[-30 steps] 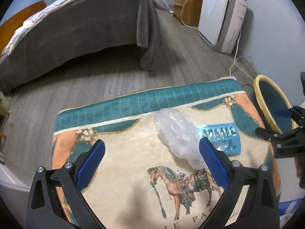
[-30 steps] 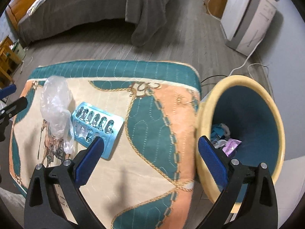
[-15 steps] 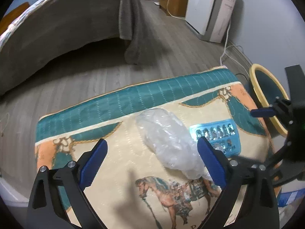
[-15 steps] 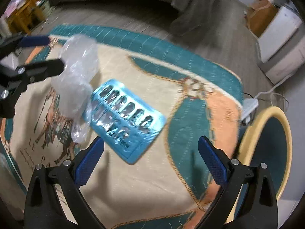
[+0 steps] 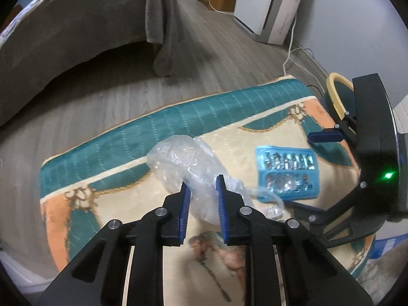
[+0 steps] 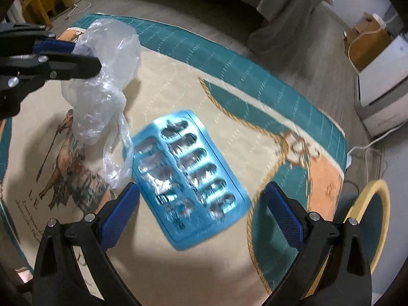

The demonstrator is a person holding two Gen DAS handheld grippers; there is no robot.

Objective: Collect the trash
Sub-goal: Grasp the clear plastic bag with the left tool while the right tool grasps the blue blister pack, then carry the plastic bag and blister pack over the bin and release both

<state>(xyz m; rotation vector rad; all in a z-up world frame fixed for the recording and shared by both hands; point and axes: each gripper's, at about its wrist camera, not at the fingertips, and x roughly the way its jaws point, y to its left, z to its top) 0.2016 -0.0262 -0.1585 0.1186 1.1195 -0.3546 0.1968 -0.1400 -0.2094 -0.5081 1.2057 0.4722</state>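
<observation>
A crumpled clear plastic bag [image 5: 183, 163] [image 6: 107, 58] lies on the patterned cloth [image 5: 127, 148] [image 6: 229, 81]. My left gripper [image 5: 202, 186] [image 6: 84, 58] is closing on the bag, its blue pads pressing into the plastic on both sides. To the right of the bag lies a blue blister pack [image 5: 287, 172] [image 6: 186, 170], flat on the cloth. Just above it, my right gripper [image 6: 201, 193] [image 5: 323, 137] hangs wide open, with the pack between and ahead of its fingers and nothing gripped.
A yellow-rimmed teal bin [image 6: 374, 229] [image 5: 334, 91] stands off the cloth's right end. A bed with a grey cover [image 5: 76, 25], a white appliance [image 5: 270, 5] with a cable, and wood flooring [image 5: 102, 89] lie beyond the cloth.
My left gripper went from wide open to closed on the plastic bag. My right gripper swung from the bin to over the blister pack, rolling as it came.
</observation>
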